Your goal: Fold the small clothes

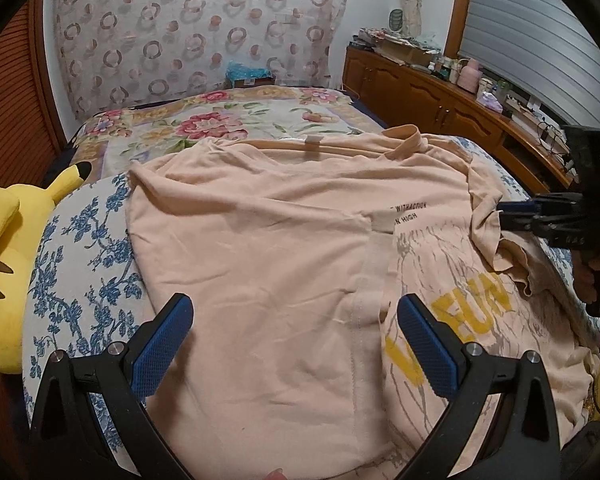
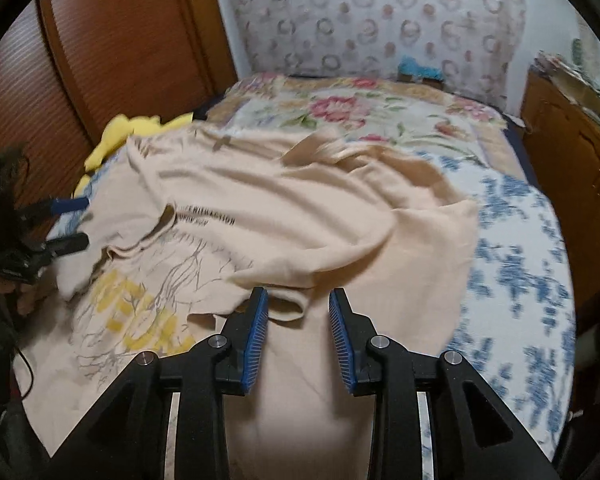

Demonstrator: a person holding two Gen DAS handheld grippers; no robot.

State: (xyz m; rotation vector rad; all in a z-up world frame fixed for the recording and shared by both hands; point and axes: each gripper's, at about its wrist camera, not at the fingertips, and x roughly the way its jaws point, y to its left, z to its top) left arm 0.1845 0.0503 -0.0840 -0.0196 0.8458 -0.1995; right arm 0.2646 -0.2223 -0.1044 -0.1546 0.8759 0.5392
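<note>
So the soft peach cotton t-shirt (image 1: 284,240) with the yellow print lies across the near end of the bed (image 1: 80,248), over its blue-flowered cover. One side looks folded in already, the other sleeve's still crumpled, so maybe halfway. Left tongs (image 1: 294,340) stand wide, nothing in them. Right tongs (image 2: 298,320) stand partly apart over the cloth, not pinching.

Bed (image 1: 284,116) under a floral blanket (image 1: 228,120) farther off, blue-flowered white cover (image 1: 88,240) nearer. Spread across the cover, partly folded: peach T-shirt (image 1: 260,240). Beside it at the edge, yellow plush toy (image 1: 8,248).
</note>
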